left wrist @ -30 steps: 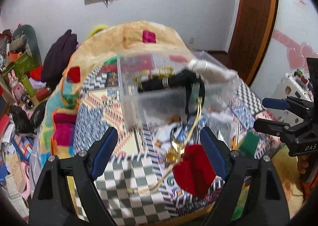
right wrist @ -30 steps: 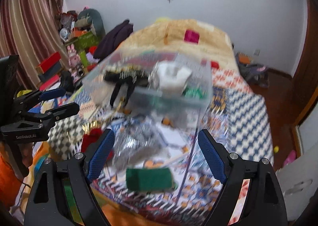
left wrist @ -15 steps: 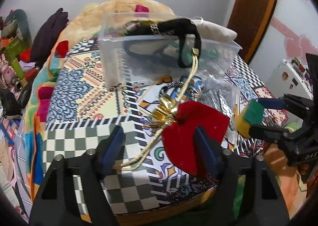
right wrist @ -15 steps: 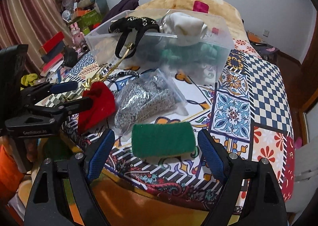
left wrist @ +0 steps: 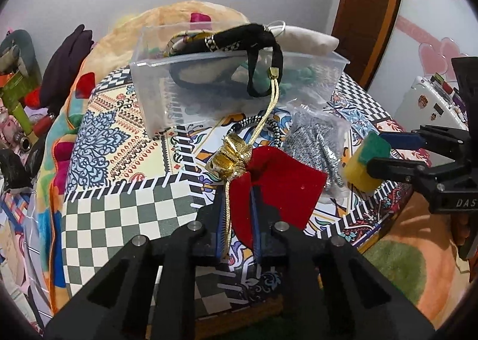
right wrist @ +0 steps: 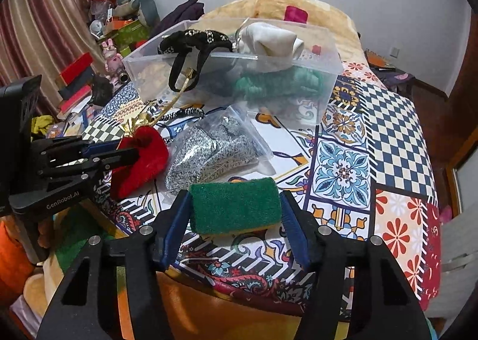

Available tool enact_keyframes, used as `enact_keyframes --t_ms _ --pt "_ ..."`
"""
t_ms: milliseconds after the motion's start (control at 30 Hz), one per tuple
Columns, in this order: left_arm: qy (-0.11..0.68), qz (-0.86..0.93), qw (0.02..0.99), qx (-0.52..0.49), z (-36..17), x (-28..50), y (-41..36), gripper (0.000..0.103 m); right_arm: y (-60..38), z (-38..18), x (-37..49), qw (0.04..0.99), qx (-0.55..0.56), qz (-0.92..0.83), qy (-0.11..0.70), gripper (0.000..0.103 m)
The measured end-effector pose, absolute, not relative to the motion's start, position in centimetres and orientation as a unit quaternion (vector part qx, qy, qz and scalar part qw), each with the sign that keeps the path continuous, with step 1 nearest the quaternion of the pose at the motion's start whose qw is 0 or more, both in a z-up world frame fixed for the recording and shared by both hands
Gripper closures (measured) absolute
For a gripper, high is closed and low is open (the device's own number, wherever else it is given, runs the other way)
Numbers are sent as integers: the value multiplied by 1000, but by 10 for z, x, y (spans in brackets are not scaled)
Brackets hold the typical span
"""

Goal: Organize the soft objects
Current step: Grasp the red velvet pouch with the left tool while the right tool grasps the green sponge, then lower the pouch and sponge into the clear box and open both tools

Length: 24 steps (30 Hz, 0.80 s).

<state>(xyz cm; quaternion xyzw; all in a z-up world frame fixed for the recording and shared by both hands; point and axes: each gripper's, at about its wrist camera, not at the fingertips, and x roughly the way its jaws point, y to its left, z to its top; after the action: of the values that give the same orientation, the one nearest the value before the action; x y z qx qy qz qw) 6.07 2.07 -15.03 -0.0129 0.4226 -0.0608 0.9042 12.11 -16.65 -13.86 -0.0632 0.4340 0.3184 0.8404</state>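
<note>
- Left wrist cam: low, close, faces across patterned table (left wrist: 119, 142) toward clear bin (left wrist: 209, 86).
- Right wrist cam: same, from table's near edge.
- Both share bin (right wrist: 227, 71), table (right wrist: 343, 160) centre; each sees the other gripper.

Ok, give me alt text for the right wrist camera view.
The right gripper squeezes a green-topped yellow sponge at the patterned table's near edge. On the left, the left gripper pinches a red velvet pouch; behind sits a clear plastic bin.

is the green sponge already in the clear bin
No, the green sponge is clamped in the right gripper near the table's front edge, well short of the clear bin.
</note>
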Motion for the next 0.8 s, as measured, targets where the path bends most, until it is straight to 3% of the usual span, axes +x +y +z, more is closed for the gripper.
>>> enact_keyframes --t_ms 800 --pt "280 -29 959 -40 -37 66 58 90 -175 -60 144 898 -36 298 323 47"
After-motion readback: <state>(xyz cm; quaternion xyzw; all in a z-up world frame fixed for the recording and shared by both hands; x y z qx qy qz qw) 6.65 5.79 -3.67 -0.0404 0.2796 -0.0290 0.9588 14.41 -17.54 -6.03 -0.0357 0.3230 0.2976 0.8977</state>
